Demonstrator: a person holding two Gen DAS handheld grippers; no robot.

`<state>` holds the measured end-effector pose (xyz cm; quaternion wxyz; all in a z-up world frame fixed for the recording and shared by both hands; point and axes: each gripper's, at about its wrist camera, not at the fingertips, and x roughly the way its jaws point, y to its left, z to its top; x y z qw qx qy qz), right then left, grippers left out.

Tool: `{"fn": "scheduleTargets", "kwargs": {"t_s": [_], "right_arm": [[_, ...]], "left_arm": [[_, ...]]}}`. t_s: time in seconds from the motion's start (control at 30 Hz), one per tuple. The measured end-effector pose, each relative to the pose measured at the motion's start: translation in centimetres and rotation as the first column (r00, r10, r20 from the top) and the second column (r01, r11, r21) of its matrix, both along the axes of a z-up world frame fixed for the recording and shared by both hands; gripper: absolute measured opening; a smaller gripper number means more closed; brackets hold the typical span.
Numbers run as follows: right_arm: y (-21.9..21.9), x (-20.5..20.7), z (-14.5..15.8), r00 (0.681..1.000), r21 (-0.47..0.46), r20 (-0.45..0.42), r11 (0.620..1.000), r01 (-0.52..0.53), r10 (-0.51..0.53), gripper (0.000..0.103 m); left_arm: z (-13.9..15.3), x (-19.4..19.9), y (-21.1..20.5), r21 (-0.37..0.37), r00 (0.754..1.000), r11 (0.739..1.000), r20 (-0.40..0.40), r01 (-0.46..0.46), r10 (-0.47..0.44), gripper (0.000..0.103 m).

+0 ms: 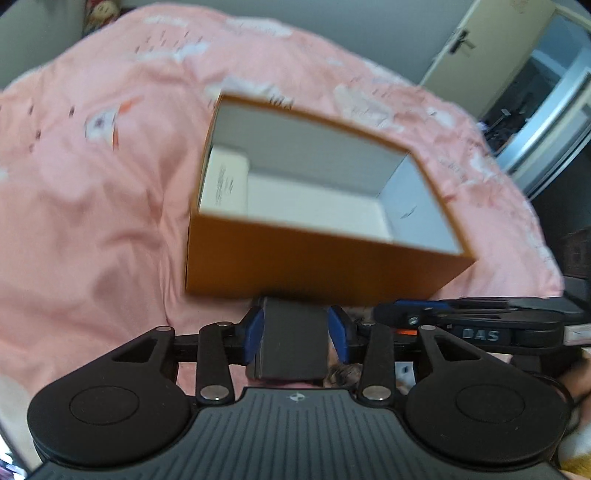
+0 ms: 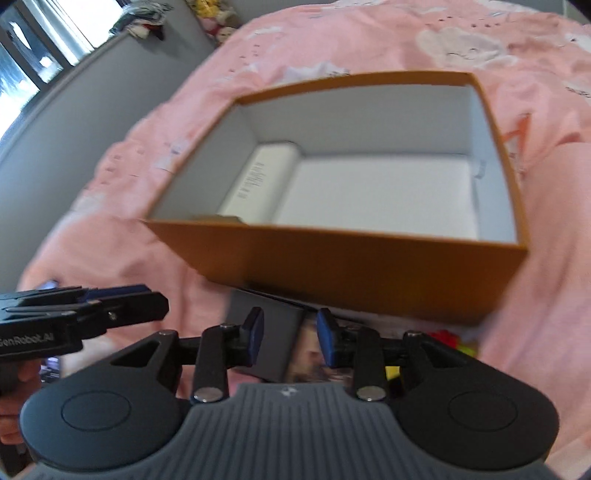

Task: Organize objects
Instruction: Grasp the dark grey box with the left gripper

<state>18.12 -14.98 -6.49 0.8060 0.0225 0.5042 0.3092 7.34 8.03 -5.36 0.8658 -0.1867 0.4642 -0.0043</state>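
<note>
An open orange box with a white inside sits on a pink bedspread; it also shows in the right wrist view. A white booklet lies inside at its left end, also in the right wrist view. My left gripper is shut on a dark grey flat box, just in front of the orange box. My right gripper is open, above the same dark box and a picture card. The left gripper's side shows at left.
Small red and yellow items lie by the orange box's near right corner. A grey wall and an open door stand beyond the bed. Soft toys sit at the far bed edge. The right gripper's side shows at right.
</note>
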Motion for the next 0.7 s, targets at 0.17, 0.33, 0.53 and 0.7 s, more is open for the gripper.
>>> {"fn": "scheduleTargets", "kwargs": {"t_s": [0.17, 0.33, 0.53, 0.7], "right_arm": [[-0.8, 0.4, -2.3, 0.998, -0.025, -0.001, 0.998, 0.062, -0.062, 0.047], [-1.1, 0.4, -3.5, 0.999, 0.031, 0.011, 0.999, 0.030, -0.031, 0.047], [-0.2, 0.7, -4.3, 1.000, -0.073, 0.008, 0.997, 0.020, -0.019, 0.047], [0.2, 0.8, -4.4, 1.000, -0.124, 0.025, 0.992, 0.020, -0.017, 0.062]], "left_arm": [[-2.1, 0.5, -0.3, 0.017, 0.999, 1.000, -0.034, -0.008, 0.009, 0.047], [-1.9, 0.5, -0.3, 0.083, 1.000, 0.996, 0.009, -0.030, 0.030, 0.047], [-2.2, 1.3, -1.5, 0.151, 0.999, 0.988, -0.006, 0.042, -0.042, 0.047], [-3.3, 1.6, -2.1, 0.139, 0.994, 0.984, -0.027, 0.110, -0.108, 0.047]]}}
